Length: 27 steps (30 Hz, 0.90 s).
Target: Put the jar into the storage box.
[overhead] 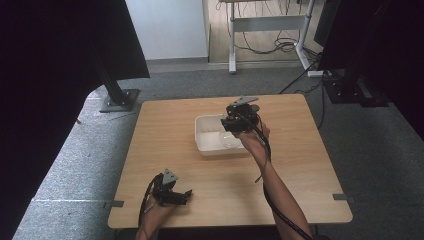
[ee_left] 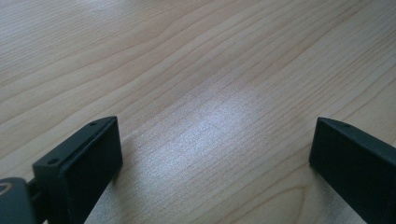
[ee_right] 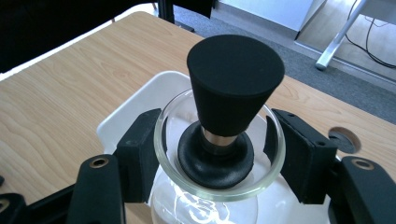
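Currently: right gripper (ee_right: pixel 218 154), fingers clamped on glass flask (ee_right: pixel 219 186) with black stopper (ee_right: pixel 236 81), held above white tray (overhead: pixel 205 132). Left gripper (ee_left: pixel 212 158), fingers apart, empty, low over tabletop (ee_left: pixel 187 70). Flask lifted; placement apparently outstanding.

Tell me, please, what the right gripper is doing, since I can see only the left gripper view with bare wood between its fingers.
Observer: The right gripper is closed on the neck of a glass flask, with a finger on each side of the rim.
Operator: Is anything in the flask's mouth?
Observer: Yes, a black stopper sits in the opening, its wide end up.
Operator: Where is the flask over the table?
Observer: In the high view it is at a white tray near the middle of the table; I cannot tell whether it touches the tray.
Operator: And my left gripper?
Observer: The left gripper sits open near the table's front edge, well apart from the tray.
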{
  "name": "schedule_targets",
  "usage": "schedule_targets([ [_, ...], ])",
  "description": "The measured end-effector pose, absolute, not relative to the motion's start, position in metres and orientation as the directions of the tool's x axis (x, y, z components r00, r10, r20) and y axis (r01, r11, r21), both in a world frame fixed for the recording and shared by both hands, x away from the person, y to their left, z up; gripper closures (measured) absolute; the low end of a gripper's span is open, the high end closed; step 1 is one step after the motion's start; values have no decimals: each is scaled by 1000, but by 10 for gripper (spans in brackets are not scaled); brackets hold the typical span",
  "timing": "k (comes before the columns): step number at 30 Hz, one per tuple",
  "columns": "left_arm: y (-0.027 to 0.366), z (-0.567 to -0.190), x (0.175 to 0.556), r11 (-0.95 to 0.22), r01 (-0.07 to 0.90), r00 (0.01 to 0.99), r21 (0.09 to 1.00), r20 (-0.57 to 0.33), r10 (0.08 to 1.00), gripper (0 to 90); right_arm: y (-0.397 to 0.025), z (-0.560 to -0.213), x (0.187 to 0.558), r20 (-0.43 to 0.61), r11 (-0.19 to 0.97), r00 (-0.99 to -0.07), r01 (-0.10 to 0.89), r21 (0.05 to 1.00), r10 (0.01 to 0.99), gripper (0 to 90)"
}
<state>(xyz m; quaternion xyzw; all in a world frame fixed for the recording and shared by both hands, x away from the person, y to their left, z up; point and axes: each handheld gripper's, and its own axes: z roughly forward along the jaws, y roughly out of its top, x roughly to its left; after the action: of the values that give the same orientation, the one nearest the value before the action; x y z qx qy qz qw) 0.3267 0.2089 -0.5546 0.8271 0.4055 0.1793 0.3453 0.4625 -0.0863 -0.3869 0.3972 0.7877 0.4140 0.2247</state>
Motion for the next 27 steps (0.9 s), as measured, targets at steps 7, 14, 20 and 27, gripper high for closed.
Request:
schedule_targets([
  [7, 209, -555, 327, -436, 546, 609, 715, 18, 793, 21, -74, -393, 472, -16, 341, -593, 440, 831, 805, 362],
  [14, 209, -555, 326, -433, 546, 608, 717, 16, 793, 21, -62, -401, 483, -18, 339, -592, 437, 833, 806, 362],
  [20, 209, -555, 326, -434, 546, 609, 717, 16, 793, 21, -52, -409, 490, -18, 342, -598, 434, 833, 802, 362],
  [27, 209, -555, 327, -436, 544, 611, 717, 18, 791, 20, -42, -416, 498, -26, 346, -598, 427, 836, 801, 361],
])
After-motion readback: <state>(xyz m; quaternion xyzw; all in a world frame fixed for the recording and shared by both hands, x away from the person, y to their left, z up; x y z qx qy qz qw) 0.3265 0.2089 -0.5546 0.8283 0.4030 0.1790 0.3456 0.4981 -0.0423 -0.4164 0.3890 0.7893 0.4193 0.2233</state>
